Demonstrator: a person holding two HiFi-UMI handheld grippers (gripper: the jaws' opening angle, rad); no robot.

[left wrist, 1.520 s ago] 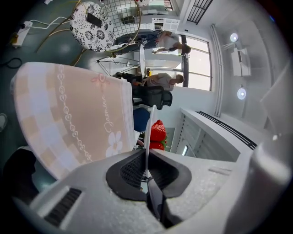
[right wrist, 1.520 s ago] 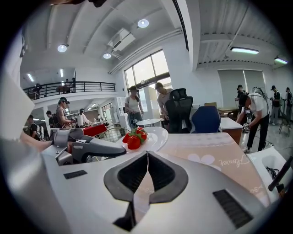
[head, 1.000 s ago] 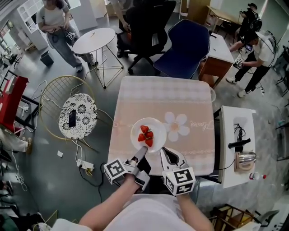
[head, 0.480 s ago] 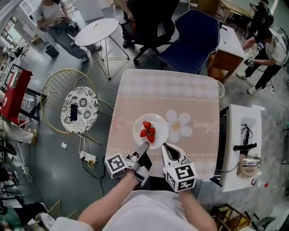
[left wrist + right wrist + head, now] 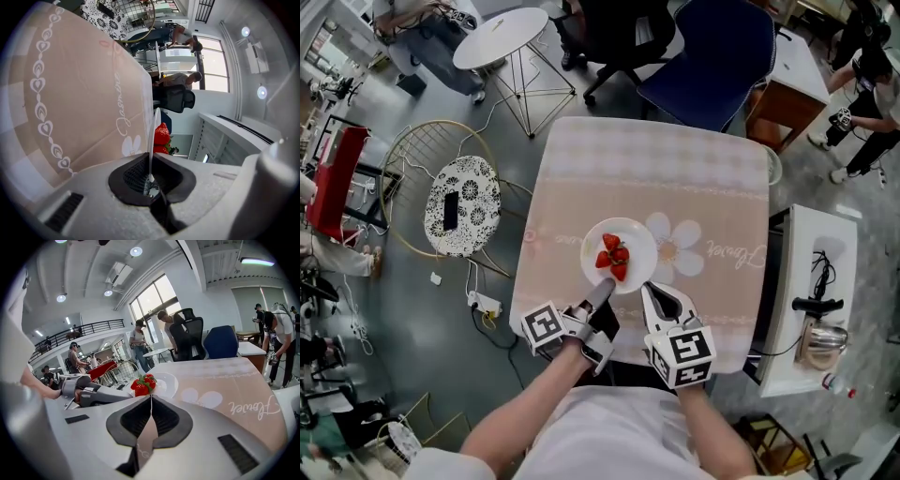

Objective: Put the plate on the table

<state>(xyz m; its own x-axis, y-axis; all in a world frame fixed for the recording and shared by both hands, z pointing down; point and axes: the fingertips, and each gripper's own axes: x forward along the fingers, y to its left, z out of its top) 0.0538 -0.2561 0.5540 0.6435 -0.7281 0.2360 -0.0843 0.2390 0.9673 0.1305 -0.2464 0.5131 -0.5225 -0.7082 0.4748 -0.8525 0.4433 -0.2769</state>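
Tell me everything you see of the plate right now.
The plate is small, round, white and glossy, level over the pink tablecloth near its front edge; whether it rests there is unclear. Strawberries lie on it. The left gripper is shut on its near rim. The shut right gripper lies close beside it.

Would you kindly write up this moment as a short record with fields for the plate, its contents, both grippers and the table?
table: square, pink cloth, white flower print
plate: white, round, over the table's near half; whether it rests there is unclear
contents: red strawberries
left gripper: shut on the plate's near rim
right gripper: jaws together, empty, close to the rim
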